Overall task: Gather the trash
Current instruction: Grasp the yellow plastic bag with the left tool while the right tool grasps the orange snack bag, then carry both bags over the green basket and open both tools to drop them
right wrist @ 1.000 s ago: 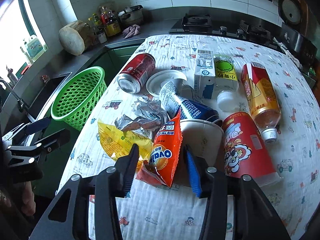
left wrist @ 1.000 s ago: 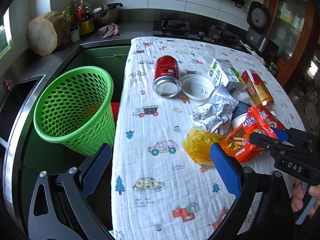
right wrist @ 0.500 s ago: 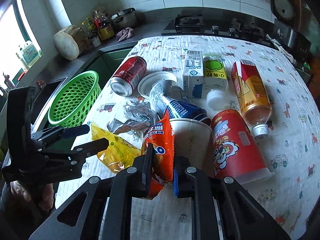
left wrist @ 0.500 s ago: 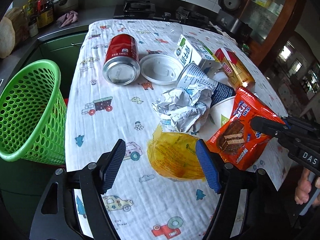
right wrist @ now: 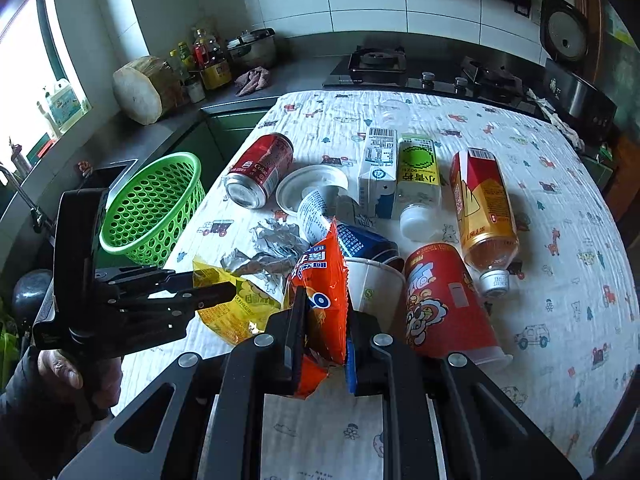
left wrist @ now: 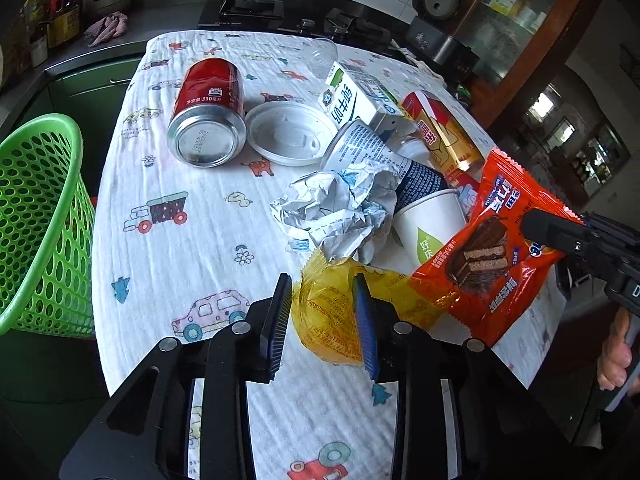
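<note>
Desk (left wrist: pixel 188 248) under printed cloth, litter spread across middle. Green basket (left wrist: pixel 36 224) off left edge, ready for drops. Right gripper (right wrist: pixel 322 332) jaws clamped on orange wrapper (right wrist: pixel 324 280), lifted. Left gripper (left wrist: pixel 322 320) jaws have just been closing around yellow wrapper (left wrist: pixel 328 312); pressing contact unclear.

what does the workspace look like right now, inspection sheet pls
surface: table under a white cartoon-print cloth.
job's things: orange snack wrapper lifted in the right tool; yellow wrapper between the left tool pads, which have just been closing; green basket beside the table edge.
clutter: red can, white lid, crumpled foil, milk carton, tea bottle, red paper cup, all lying on the cloth.
grippers: right shut on the orange wrapper; left pads against the yellow wrapper.
cables: nothing seen.
surroundings: gas hob, wooden block, condiment bottles.
</note>
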### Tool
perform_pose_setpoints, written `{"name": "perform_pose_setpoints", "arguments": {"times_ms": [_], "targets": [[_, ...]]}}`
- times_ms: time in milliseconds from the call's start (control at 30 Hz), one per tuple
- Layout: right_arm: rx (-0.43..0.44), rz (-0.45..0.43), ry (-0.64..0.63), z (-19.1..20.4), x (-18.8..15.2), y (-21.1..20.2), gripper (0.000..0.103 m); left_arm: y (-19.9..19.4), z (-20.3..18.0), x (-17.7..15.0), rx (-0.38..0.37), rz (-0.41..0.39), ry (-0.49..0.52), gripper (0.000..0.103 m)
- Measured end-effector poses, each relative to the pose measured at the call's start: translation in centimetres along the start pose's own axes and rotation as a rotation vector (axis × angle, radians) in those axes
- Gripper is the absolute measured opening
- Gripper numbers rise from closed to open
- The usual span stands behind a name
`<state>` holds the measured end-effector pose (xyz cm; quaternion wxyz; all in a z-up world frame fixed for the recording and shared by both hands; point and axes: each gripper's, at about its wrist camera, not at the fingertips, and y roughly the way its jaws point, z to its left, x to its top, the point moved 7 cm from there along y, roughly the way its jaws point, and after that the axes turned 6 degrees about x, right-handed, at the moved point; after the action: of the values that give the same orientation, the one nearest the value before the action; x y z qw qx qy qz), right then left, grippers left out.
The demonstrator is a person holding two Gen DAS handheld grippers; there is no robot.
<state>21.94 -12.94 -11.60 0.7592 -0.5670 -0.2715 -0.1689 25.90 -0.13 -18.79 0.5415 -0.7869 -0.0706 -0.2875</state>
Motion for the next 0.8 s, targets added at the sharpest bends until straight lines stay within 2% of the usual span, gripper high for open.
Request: {"name": "perform_pose_setpoints", "arguments": {"times_ms": [267, 400, 567, 667, 800], "targets": [[0.088, -0.010, -0.043, 2.0, 2.0, -1.2, 0.015, -5.7, 1.9, 0.8, 0.033, -0.095, -0.003, 0.029], [0.139, -0.024, -0.082, 4.0, 4.0, -1.4, 0.015, -9.2, 4.9, 1.9, 0.109, -0.167, -0.031, 0.029], [0.181, -0.046, -0.143, 6.8, 6.7, -0.6, 0.015, -12.5, 11.9, 3.8, 0.256, -0.234, -0.122, 0.029], [0.195, -0.050, -0.186, 8.9, 8.2, 0.4, 0.015, -13.2, 16.9, 4.3, 0.347, -0.230, -0.182, 0.029], [0.207, -0.048, -0.222, 11.5, 10.0, 2.2, 0.015, -12.3, 23.0, 4.2, 0.456, -0.181, -0.231, 0.029]]}}
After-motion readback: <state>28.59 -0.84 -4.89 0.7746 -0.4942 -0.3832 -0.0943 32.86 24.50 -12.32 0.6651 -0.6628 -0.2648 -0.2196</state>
